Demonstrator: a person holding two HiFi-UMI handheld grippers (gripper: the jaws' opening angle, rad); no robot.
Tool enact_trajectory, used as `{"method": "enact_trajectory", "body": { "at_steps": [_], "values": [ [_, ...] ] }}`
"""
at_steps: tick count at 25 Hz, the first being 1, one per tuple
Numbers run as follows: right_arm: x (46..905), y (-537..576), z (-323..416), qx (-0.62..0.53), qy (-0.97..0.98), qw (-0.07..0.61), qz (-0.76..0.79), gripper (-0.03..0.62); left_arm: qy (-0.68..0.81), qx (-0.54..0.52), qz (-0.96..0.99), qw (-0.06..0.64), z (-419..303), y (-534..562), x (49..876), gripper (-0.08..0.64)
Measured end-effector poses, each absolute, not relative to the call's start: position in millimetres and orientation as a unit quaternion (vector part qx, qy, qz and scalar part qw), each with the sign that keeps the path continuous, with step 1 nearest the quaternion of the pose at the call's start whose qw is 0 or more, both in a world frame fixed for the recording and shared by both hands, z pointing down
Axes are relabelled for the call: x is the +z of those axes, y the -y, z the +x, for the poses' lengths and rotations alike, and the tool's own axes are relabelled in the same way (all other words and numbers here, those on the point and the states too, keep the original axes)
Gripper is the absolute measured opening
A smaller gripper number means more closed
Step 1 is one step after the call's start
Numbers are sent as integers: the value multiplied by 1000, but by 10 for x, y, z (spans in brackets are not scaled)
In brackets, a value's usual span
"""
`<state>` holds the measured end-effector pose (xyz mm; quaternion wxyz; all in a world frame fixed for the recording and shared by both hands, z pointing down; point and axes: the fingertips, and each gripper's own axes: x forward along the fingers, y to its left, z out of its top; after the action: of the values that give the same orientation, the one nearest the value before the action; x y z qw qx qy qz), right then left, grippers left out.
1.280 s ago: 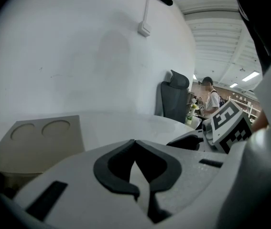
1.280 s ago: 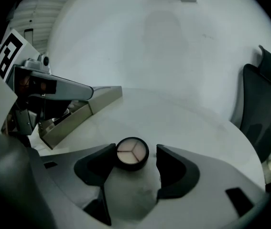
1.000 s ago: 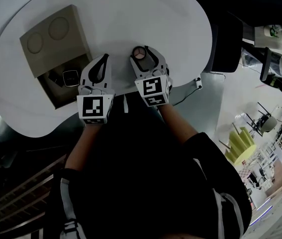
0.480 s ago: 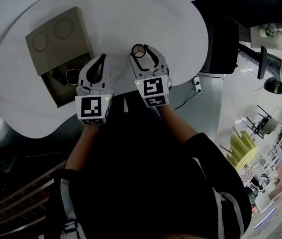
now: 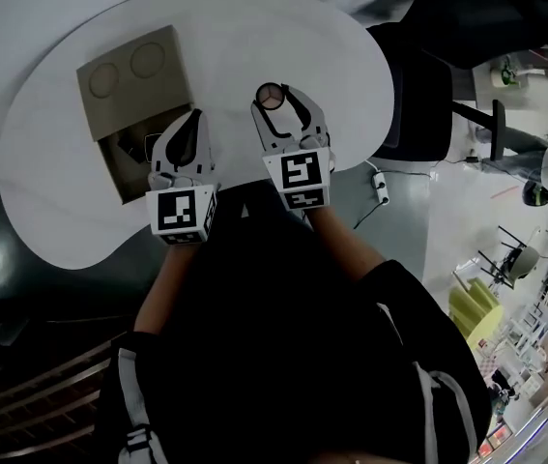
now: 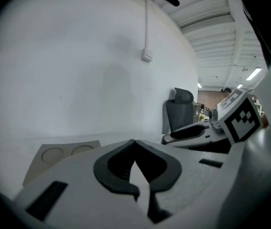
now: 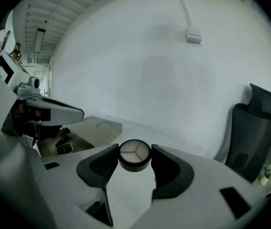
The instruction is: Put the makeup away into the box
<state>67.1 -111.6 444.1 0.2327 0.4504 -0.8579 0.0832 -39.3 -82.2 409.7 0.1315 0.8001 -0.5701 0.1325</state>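
My right gripper, jaws just tightened, clamps the compact; left gripper jaws together (empty). I'd carry it level over the box.

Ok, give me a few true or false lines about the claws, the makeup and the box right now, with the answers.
1. The right claw holds a round compact. True; its jaws have just been closing, with the compact between them.
2. The left claw grips a brush. False: its jaws are together on nothing.
3. The box is closed. False: its lid is folded back and the inside shows.
4. The box sits on the white table. True.
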Motion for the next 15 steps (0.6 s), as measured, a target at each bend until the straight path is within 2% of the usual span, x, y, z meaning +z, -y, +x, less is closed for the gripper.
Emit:
{"method": "enact_trajectory", "body": {
  "at_steps": [6,15],
  "values": [
    [4072,1082,454,59,869,206,446,232,597,112,787,111,-598,728,3802,8],
    [4045,864,-134,49,895,204,394,231,645,102,749,111,-1104,429,3773,8]
  ]
}}
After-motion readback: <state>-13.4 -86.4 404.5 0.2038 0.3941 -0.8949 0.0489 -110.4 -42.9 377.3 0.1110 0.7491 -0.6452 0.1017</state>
